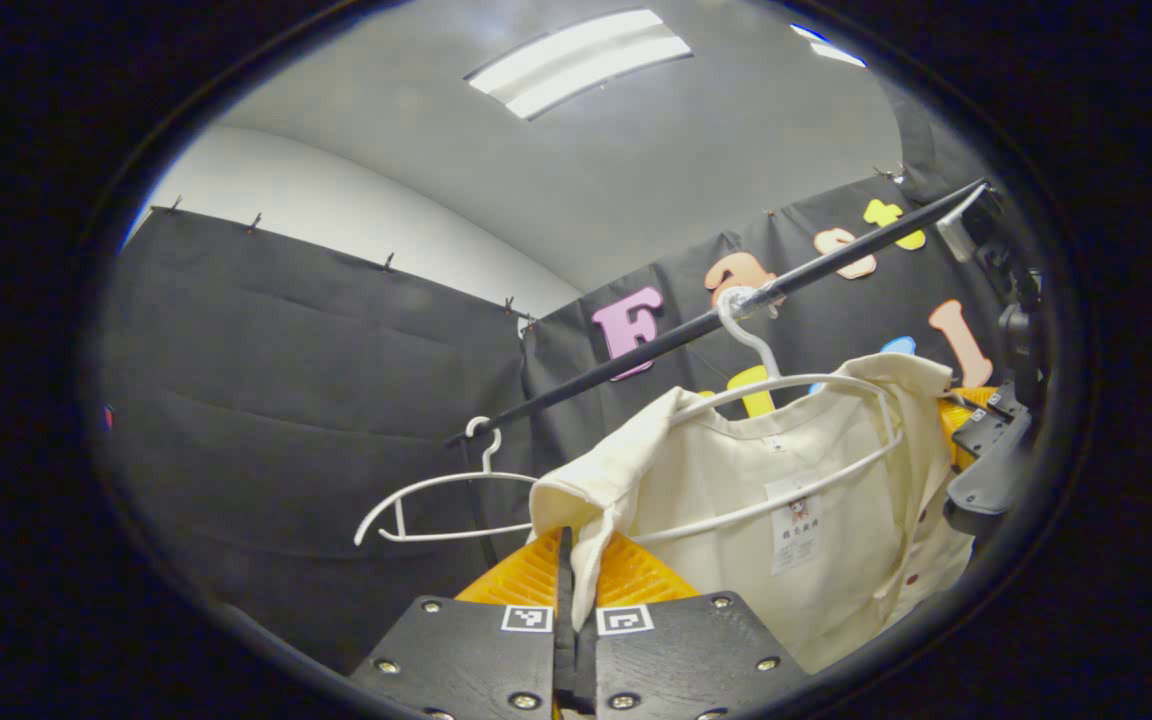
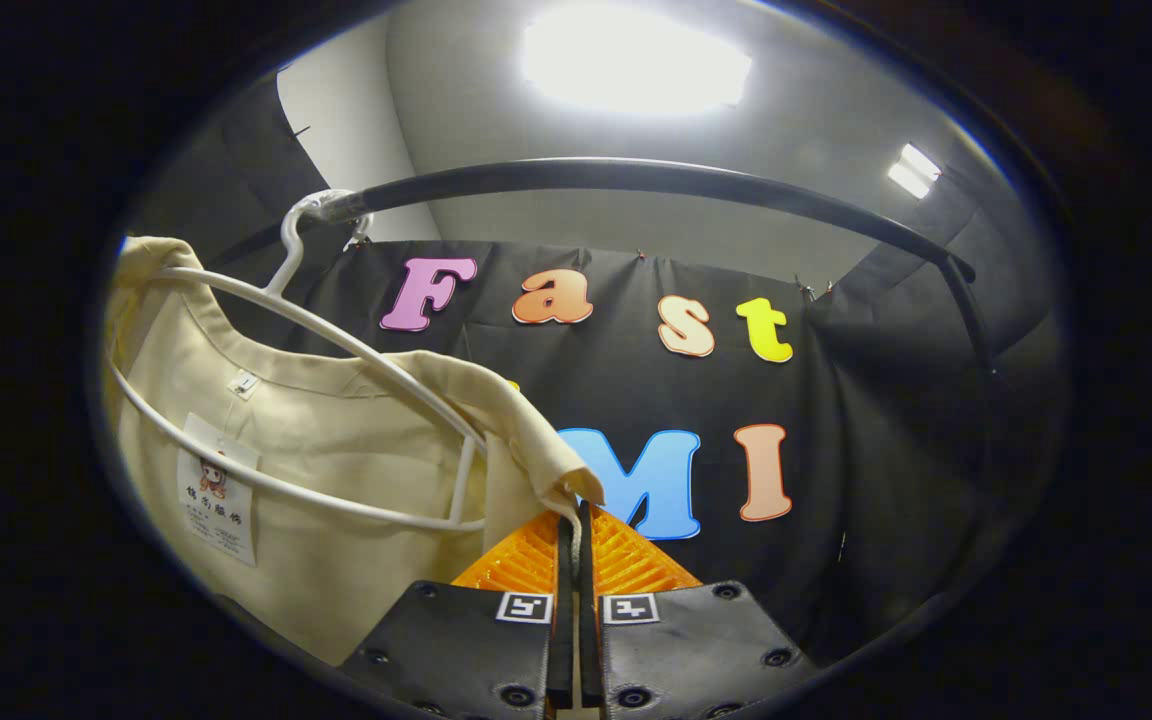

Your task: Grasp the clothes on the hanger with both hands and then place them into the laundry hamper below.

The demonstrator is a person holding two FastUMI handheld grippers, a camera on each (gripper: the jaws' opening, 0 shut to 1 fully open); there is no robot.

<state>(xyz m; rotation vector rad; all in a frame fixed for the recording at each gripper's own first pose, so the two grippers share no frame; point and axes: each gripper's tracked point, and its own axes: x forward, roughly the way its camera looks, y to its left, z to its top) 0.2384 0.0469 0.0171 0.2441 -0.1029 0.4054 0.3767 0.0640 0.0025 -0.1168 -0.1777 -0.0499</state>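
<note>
With the left gripper point(image 1: 576, 560) and right gripper point(image 2: 576, 545) each clenched on a shoulder of the cream shirt point(image 1: 786, 490) draped over the white hanger point(image 1: 796, 390), lift both evenly to slip it free.

A staged recording booth inside an office-like room; black cloth walls point(image 1: 316, 400) clipped up around a black clothes rail point(image 2: 636, 178); plain white wall point(image 1: 336, 200) and ceiling light panels point(image 1: 581, 60) above.
</note>
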